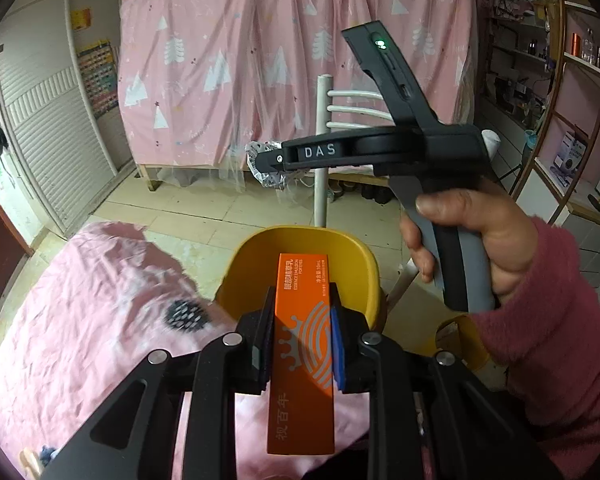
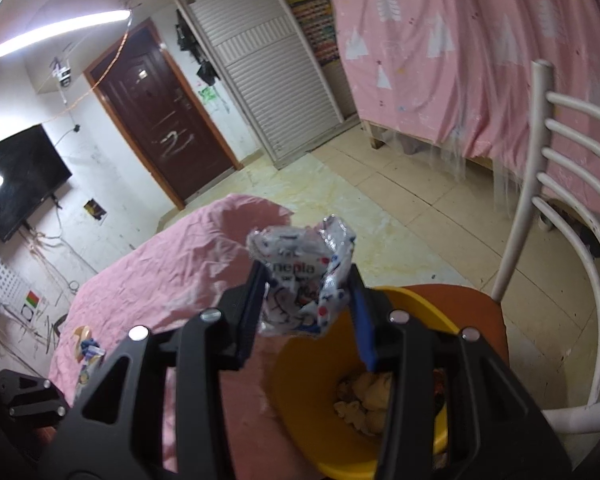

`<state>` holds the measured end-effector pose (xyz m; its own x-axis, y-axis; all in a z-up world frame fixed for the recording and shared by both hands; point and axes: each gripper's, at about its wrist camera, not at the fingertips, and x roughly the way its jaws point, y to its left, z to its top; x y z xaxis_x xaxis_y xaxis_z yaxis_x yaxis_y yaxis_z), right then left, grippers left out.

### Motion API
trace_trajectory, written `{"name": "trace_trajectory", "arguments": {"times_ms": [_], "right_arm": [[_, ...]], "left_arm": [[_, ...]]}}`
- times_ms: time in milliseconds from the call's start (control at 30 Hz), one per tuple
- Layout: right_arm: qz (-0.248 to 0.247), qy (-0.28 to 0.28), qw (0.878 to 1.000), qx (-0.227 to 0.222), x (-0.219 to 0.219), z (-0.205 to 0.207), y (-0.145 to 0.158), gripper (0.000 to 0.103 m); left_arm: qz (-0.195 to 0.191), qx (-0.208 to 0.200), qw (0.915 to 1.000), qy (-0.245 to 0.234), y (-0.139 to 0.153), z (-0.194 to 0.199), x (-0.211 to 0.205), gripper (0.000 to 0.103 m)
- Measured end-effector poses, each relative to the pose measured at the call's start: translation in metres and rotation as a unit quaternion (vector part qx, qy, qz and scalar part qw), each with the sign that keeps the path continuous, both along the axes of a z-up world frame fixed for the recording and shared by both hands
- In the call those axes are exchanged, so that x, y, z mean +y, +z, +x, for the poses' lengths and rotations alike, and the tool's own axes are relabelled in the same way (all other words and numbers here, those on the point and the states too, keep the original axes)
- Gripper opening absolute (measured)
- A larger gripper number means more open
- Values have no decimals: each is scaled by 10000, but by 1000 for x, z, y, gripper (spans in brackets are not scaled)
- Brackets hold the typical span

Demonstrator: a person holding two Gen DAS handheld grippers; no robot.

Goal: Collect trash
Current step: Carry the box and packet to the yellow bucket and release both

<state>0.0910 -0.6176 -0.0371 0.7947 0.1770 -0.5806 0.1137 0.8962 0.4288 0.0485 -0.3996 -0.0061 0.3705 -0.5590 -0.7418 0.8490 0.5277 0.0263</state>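
The orange box (image 1: 303, 336) is clamped in the left tool (image 1: 302, 320), poised above the yellow bin (image 1: 256, 256). The right tool (image 2: 306, 292) pinches a crumpled wrapper (image 2: 300, 276) over the same bin, which stands on a chair (image 2: 452, 300). Dropping is the step in hand; next, each tool likely needs to part above the bin's mouth. The pink-sheeted bed (image 2: 172, 264) lies just beside the bin, a tiled floor (image 2: 400, 188) beyond.

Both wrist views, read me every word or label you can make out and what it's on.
"DAS": on the black right gripper.
"nepia": on the crumpled white plastic wrapper it holds.
"FOR EYES": on the orange cardboard box in the left gripper; other print unreadable.
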Motion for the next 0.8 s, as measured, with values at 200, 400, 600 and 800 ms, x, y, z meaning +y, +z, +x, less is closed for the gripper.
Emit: {"name": "trace_trajectory", "arguments": {"times_ms": [200, 400, 600, 800], "right_arm": [[102, -280, 9995, 93, -24, -12, -16, 40], [194, -504, 9985, 131, -45, -22, -26, 40], [272, -591, 9978, 139, -54, -28, -34, 40], [269, -531, 9981, 185, -48, -26, -38, 41]], "left_arm": [[-120, 521, 9984, 178, -16, 34, -39, 13], [-133, 722, 9967, 353, -30, 59, -69, 13], [-192, 546, 9967, 575, -32, 66, -85, 20], [-306, 582, 9945, 813, -29, 69, -79, 68]]}}
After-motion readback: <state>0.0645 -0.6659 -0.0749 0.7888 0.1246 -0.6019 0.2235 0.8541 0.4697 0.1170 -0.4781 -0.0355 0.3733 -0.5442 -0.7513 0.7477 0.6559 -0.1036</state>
